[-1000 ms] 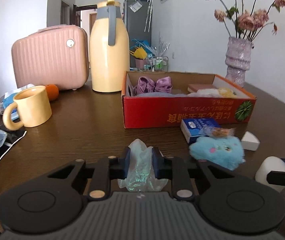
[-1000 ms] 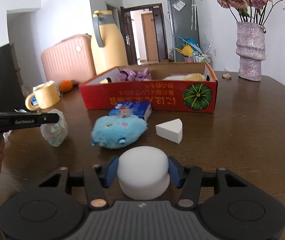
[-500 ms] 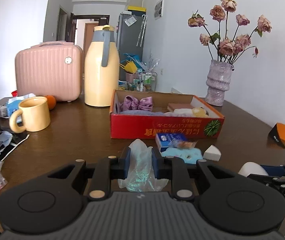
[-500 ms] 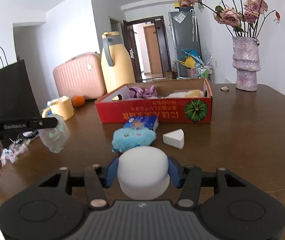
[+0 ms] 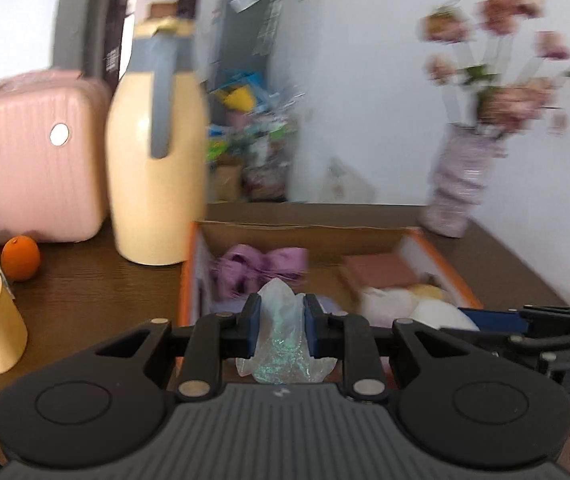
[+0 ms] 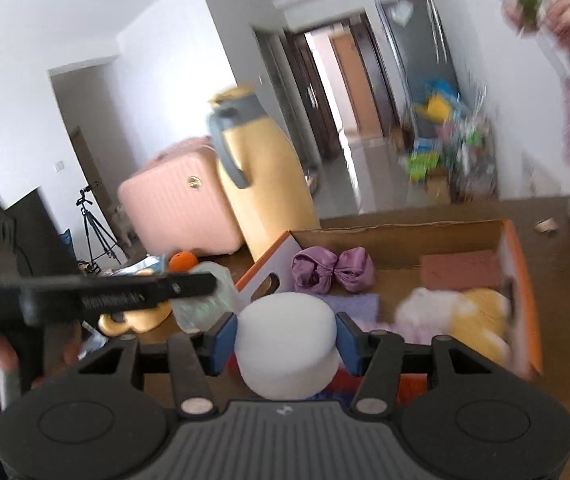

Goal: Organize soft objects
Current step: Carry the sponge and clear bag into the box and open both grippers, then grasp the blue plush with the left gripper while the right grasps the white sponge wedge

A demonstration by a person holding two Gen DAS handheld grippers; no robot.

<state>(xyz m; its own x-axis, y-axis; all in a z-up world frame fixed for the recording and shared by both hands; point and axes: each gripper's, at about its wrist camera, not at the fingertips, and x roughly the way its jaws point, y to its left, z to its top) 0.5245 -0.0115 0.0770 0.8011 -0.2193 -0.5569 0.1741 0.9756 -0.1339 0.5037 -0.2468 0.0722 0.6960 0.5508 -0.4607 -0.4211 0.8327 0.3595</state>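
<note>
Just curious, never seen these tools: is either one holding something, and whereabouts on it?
Yes, both. The left gripper pinches a clear glittery pouch across its middle. The right gripper squeezes a round white sponge by its two sides.

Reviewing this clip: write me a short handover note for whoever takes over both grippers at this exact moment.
Left gripper: jaws shut on a clear glittery plastic pouch, held over the near edge of the cardboard box.
Right gripper: jaws shut on a round white sponge, also at the box's near edge.
Already in the box: purple bow, brownish-pink pad, white and yellow plush.
Left: release both items inside the box. Any soft items outside the box are out of view here.
</note>
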